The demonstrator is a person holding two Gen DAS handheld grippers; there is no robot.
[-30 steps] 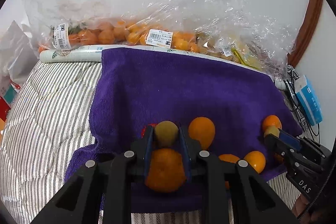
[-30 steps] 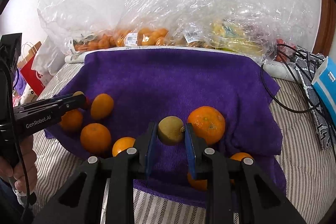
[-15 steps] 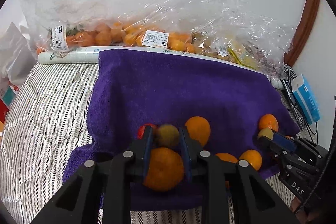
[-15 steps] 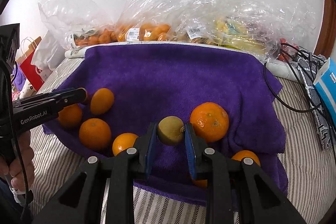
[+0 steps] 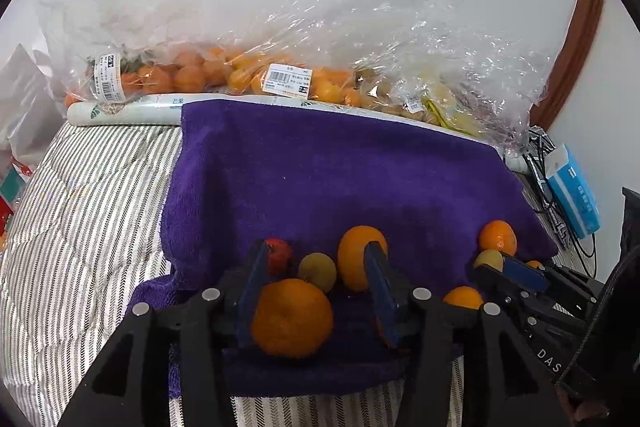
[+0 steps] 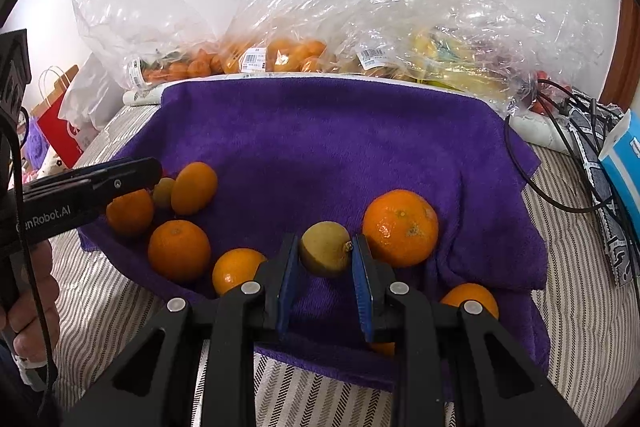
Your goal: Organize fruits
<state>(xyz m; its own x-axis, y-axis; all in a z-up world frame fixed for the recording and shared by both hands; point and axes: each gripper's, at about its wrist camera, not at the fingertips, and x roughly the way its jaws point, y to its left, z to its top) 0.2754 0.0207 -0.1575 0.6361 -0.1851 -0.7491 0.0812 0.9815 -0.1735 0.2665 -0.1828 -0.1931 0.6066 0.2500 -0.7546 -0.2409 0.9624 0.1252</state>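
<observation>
On the purple towel [image 5: 320, 179] my left gripper [image 5: 316, 255] has its jaws opening. A small olive-green fruit [image 5: 317, 271] lies loose between them, touching neither pad. A large orange [image 5: 292, 317] sits just in front of it, a red fruit [image 5: 279, 255] by the left finger, and another orange [image 5: 358, 255] by the right finger. My right gripper [image 6: 325, 251] is shut on a yellow-green fruit [image 6: 325, 247], just left of a big orange [image 6: 400, 227]. Seen from the right wrist, the left gripper [image 6: 154, 169] hovers over the left cluster of oranges [image 6: 179, 249].
Clear plastic bags of oranges and other fruit [image 5: 280, 79] line the wall behind the towel. Striped bedding [image 5: 88, 207] surrounds it. A blue box [image 5: 572, 195] and black cables [image 6: 560, 155] lie at the right, and a red paper bag [image 6: 56, 131] at the left.
The left jaws have spread apart and let go of the small green fruit, which now rests on the towel. The right gripper still clamps its fruit and has not moved.
</observation>
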